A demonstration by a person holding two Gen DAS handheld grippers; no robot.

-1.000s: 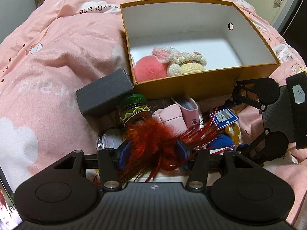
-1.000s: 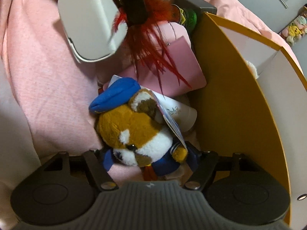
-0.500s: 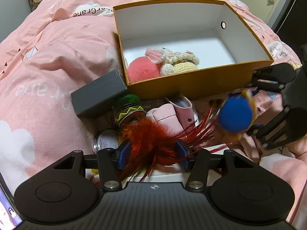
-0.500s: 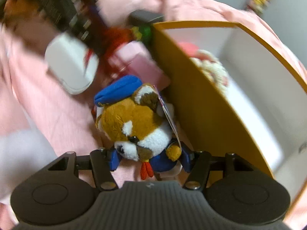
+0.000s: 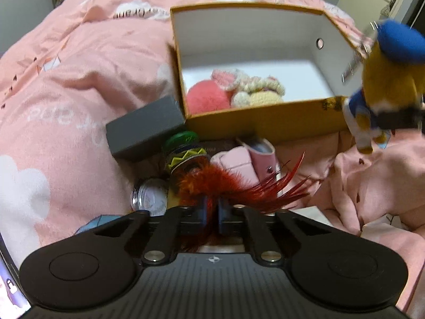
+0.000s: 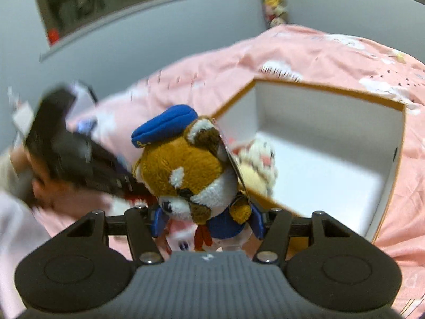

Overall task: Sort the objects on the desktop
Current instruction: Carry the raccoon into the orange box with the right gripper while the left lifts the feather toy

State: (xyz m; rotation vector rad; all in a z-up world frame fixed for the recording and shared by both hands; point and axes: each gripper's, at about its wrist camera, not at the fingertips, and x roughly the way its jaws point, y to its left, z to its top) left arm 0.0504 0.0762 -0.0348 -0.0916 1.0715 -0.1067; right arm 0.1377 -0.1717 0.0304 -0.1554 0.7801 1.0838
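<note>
**Two grips, two ways to lose the load**

Left wrist view: the left gripper (image 5: 211, 210) has just closed almost fully on the red feather (image 5: 225, 183), which lies on the pile in front of the box (image 5: 265, 122). The grip is on soft fluff only; if lifted fast, the feather may slide out.

Right wrist view: the right gripper (image 6: 208, 222) stands wide, its pads pressed on the body of the plush (image 6: 191, 175), which hangs in the air beside the box wall. The heavy head could tip the plush out or catch the rim.
</note>
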